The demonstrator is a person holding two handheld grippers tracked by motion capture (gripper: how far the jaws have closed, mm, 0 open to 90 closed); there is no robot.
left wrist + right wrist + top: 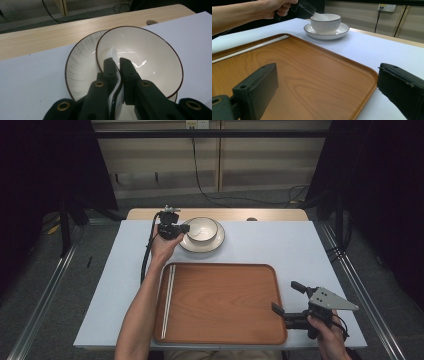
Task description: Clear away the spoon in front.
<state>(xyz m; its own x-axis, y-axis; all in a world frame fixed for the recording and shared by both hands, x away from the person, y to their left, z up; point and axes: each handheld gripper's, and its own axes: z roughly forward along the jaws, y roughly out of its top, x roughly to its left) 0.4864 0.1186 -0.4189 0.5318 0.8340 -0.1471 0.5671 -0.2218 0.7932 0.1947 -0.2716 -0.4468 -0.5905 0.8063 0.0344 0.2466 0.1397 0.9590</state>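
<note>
While clamped in left gripper, spoon, inside bowl.

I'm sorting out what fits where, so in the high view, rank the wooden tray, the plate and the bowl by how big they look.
1. Wooden tray, by far the largest.
2. Plate, round, under the bowl.
3. Bowl, smallest, sitting within the plate's rim.
The tray lies nearer the camera, which enlarges it somewhat, but the order seems safe.

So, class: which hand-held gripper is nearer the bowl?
Left. The left hand-held gripper grips a white spoon in the bowl; the right hand-held gripper is open by the tray.
</note>
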